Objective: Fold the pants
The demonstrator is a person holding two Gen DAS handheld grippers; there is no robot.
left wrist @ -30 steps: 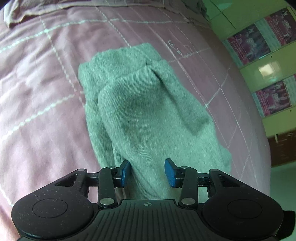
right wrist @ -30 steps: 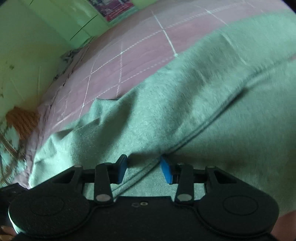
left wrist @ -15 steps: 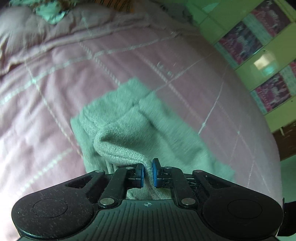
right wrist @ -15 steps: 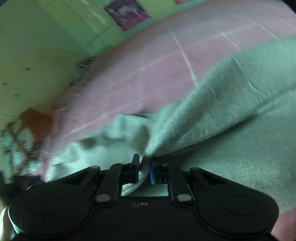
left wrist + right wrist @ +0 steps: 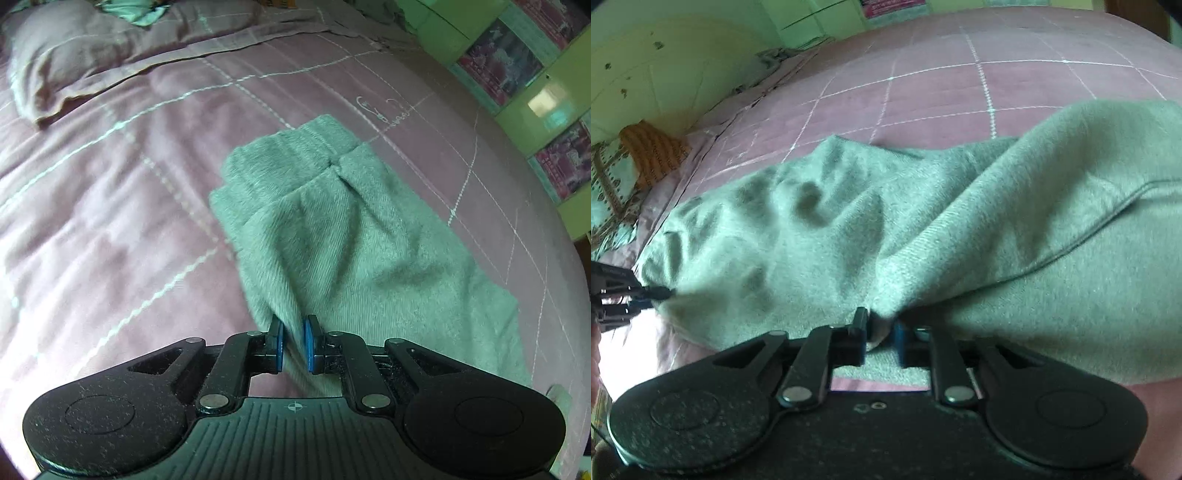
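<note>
We see the green pants (image 5: pixel 354 236) lying on the pink quilted bed (image 5: pixel 110 206), toward its right half in the left wrist view, with the ribbed waistband end farthest from the camera and the fabric widening toward us. The left tool (image 5: pixel 293 345) has its blue pads drawn close together with a bunched ridge of the pants' fabric pinched between them; that ridge rises from the bed into the pads, so the near edge of the garment is lifted there. A rumpled pillow (image 5: pixel 74 62) in the same pink sits at the bed's far left corner.

In the right wrist view, the right tool (image 5: pixel 881 338) is likewise nearly closed, and a gathered fold of the pants (image 5: pixel 923 236) is caught between its fingers, the cloth pulled up into a peak at the grip and draping away to both sides. A seam line runs across the fabric on the right. At the left edge of this view we make out the other tool (image 5: pixel 646 293) gripping the far end of the garment. Beyond the pants, the bed's white grid stitching (image 5: pixel 982 85) stretches toward the green wall (image 5: pixel 683 66).
</note>
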